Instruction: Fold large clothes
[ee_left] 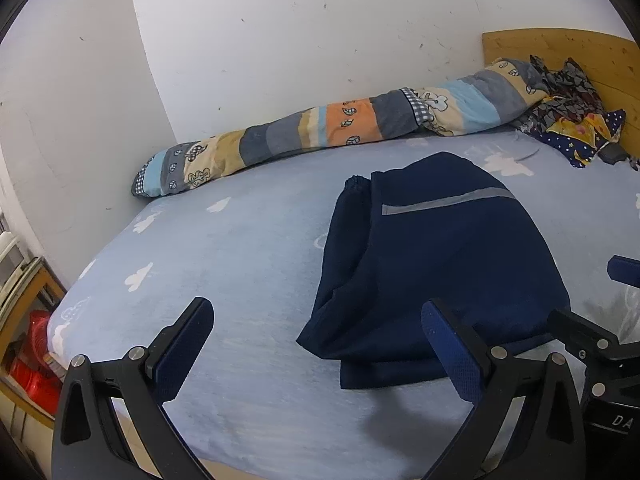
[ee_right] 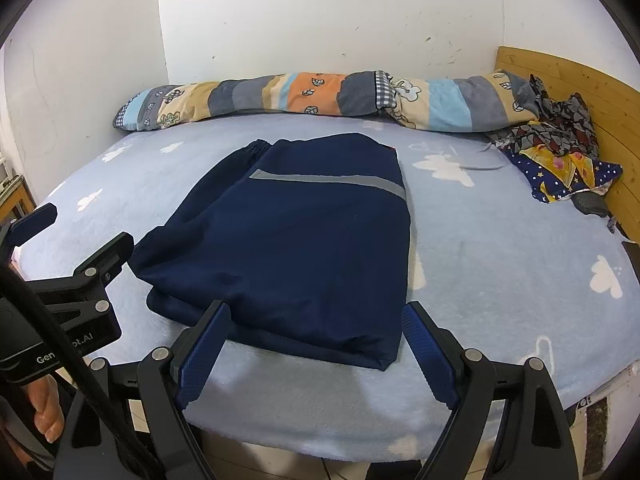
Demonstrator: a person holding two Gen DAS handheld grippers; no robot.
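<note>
Hovering at six o'clock of the folded navy garment [ee_right: 296, 240] on the bed [ee_right: 500, 248], both hand-held grippers — left [ee_left: 316, 346], right [ee_right: 316, 350] — gaped empty; best gripped at near corners, lifted evenly.

A bed [ee_right: 500, 248] with a pale blue, cloud-printed sheet fills the room's middle. Behind it rises a scuffed white wall [ee_right: 320, 20] (flecked with dark marks). At the bed's right end stands a wooden headboard [ee_right: 580, 80]; a rolled patchwork quilt [ee_right: 320, 96] lies along its far edge.
</note>
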